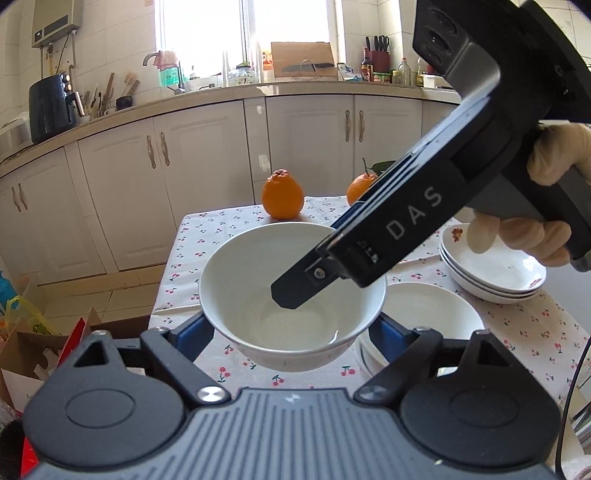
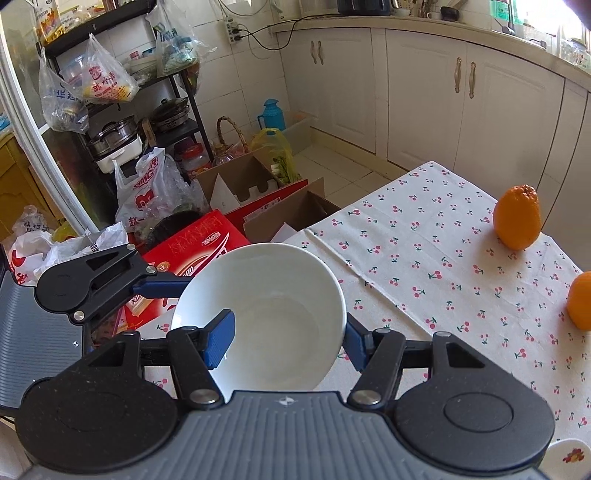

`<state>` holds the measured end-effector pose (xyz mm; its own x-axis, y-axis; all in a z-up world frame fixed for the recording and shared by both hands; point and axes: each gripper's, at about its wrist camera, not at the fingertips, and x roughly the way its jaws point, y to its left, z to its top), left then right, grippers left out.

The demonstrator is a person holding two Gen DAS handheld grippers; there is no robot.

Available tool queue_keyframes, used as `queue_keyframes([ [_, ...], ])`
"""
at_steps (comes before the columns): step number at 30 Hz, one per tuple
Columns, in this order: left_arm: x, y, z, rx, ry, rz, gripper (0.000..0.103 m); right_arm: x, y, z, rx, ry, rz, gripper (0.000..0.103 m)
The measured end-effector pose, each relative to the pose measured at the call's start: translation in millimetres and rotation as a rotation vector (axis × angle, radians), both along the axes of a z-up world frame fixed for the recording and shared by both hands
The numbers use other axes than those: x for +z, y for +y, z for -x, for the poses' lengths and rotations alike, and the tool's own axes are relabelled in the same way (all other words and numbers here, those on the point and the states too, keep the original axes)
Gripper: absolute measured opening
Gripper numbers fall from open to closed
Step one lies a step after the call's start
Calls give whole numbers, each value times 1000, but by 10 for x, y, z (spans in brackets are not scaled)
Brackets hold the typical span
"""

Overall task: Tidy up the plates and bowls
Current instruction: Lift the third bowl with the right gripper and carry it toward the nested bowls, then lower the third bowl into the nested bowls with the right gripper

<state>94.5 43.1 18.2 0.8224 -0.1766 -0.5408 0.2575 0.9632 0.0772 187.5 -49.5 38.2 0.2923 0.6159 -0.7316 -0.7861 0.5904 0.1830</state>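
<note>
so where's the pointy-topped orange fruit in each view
Left wrist view: the pointy-topped orange fruit stands upper centre, at the table's far edge behind the white ceramic bowl.
Right wrist view: same fruit at right, on the cherry-print tablecloth.
Shared landmark: the bowl, lower centre in both.

Bright window (image 1: 243,33) glare, fisheye-warped edges
</note>
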Motion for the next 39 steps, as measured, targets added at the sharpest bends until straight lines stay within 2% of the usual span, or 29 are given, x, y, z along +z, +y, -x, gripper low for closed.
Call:
queue_keyframes([
  [15,47,-371,99,-113,-18,12,90,9,-552,253,-111,-18,-6,68],
  [39,-195,-618,23,-211,82,25,90,-286,-876,328,-191,45,37,67],
])
